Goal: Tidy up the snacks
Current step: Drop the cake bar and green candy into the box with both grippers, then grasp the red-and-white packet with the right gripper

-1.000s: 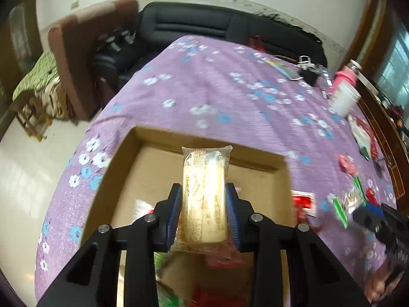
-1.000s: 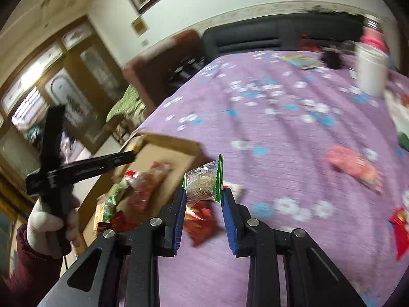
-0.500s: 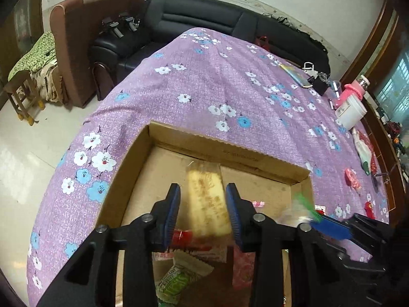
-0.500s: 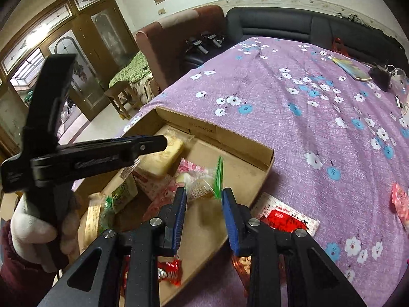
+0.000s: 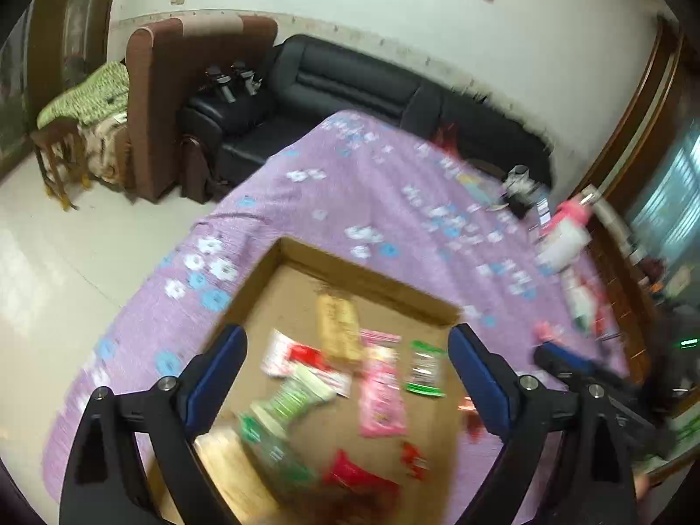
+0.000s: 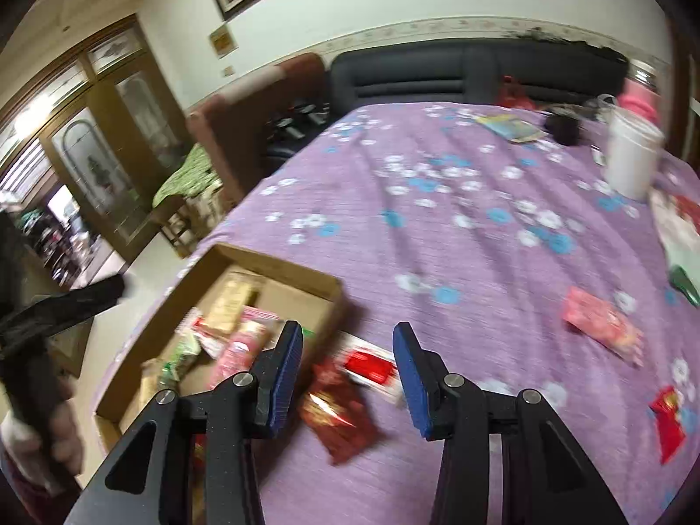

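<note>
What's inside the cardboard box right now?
Inside the cardboard box: a tan packet, pink packet, green-and-white packets and red ones. Blurred; anything beneath them is hidden.

The left wrist view looks steeply down between its own fingers (image 5: 477, 372) into the shallow brown cardboard box (image 5: 306, 258), close above it. The right wrist view sits just right of that box (image 6: 280, 264), tilted down across the purple flowered cloth on the worktop (image 6: 459, 236). Both views share the box, the cloth beyond it and the black leather sofa (image 5: 350, 78) behind it.
</note>
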Tool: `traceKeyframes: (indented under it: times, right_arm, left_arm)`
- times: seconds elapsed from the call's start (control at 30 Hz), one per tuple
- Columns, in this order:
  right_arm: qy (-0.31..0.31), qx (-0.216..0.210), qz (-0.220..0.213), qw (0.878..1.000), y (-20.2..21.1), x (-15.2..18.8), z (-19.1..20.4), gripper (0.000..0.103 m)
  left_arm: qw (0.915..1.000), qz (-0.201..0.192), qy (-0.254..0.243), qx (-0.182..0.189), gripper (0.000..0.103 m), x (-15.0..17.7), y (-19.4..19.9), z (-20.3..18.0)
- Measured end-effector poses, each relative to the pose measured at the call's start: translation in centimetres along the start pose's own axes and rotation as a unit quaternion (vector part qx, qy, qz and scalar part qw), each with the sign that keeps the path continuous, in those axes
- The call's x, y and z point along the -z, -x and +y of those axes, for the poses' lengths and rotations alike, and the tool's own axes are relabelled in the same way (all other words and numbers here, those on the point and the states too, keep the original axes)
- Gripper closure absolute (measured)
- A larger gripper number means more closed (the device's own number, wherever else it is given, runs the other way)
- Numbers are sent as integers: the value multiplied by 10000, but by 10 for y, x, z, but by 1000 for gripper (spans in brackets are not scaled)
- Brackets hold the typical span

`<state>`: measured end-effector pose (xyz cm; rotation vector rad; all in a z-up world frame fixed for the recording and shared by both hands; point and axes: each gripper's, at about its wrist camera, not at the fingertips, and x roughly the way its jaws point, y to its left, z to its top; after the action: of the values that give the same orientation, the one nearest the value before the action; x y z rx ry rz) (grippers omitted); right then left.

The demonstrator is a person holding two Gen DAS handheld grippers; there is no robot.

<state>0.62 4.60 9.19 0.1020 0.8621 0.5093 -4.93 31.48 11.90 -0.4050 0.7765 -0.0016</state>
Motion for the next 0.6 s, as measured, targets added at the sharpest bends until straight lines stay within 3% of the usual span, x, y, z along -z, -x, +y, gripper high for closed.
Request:
traceKeyframes:
  times: [0.07, 0.17, 0.33, 0.5, 0.53, 0.6]
  right_arm:
    - [-74, 103, 59, 9999, 2, 7, -9, 56]
    - [-147, 136, 208, 9996, -7, 14, -17, 56]
    - [-104, 207, 445, 9987, -44, 6, -15, 56]
    - [-6, 46, 868, 9962, -87, 0, -5, 57]
    - [86, 64, 975, 9952, -92, 3, -2, 64]
    - [316, 91, 1029, 9941, -89, 10, 5, 68]
  left_arm:
    - [9995, -60, 157, 253, 10, 11, 12, -1]
    - [9990, -140, 278, 310, 10, 35, 27, -5]
    - [9960, 97, 620, 634, 10, 70, 32, -1]
    - [9968, 212, 611, 471, 10, 88, 39, 6]
    - [9974, 154, 597, 363, 10, 90, 41, 9]
    - [9978, 47, 613, 237, 10, 91, 44, 15]
